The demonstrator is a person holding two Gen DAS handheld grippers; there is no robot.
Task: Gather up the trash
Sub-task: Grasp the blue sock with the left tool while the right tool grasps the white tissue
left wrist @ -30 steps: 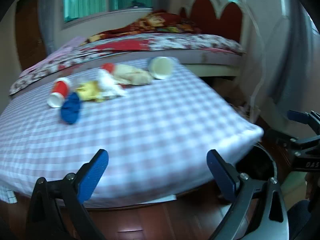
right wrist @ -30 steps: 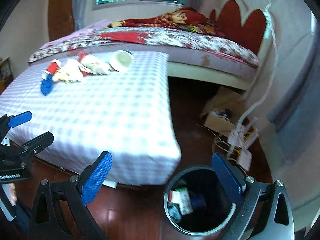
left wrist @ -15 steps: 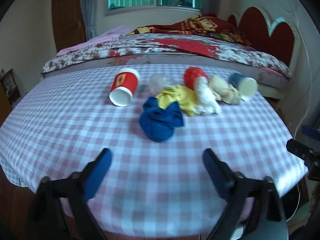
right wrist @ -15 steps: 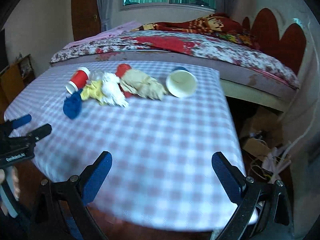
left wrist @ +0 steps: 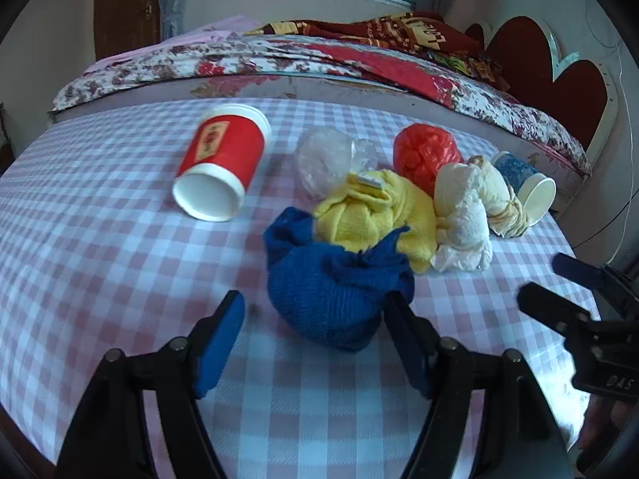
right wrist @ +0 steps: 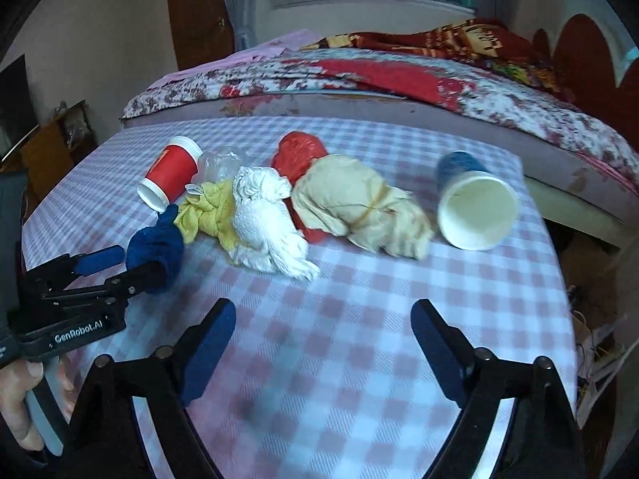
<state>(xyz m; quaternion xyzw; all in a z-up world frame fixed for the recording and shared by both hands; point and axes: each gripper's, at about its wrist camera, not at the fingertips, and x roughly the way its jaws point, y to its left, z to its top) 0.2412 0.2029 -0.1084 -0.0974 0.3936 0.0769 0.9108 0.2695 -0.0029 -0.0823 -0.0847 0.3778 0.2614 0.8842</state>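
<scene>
A row of trash lies on the checked tablecloth (left wrist: 100,263): a red paper cup (left wrist: 221,159) on its side, a clear plastic wad (left wrist: 329,157), a red plastic bag (left wrist: 425,153), a yellow cloth (left wrist: 371,211), a white tissue wad (left wrist: 463,215), a beige bundle (right wrist: 359,203) and a blue cup (right wrist: 475,203) on its side. A blue cloth ball (left wrist: 339,291) lies nearest. My left gripper (left wrist: 315,331) is open with its fingers either side of the blue ball. My right gripper (right wrist: 323,339) is open and empty over bare cloth, short of the white wad.
A bed with a floral cover (left wrist: 359,60) and a red headboard (left wrist: 559,76) stands behind the table. The table's right edge (right wrist: 559,279) drops to the floor, where cables and clutter lie. A dark cabinet (right wrist: 52,139) stands at the left.
Both grippers have swung up from the bin and floor and moved in over the table. My left gripper has closed in on the blue cloth ball, its jaws narrower.
</scene>
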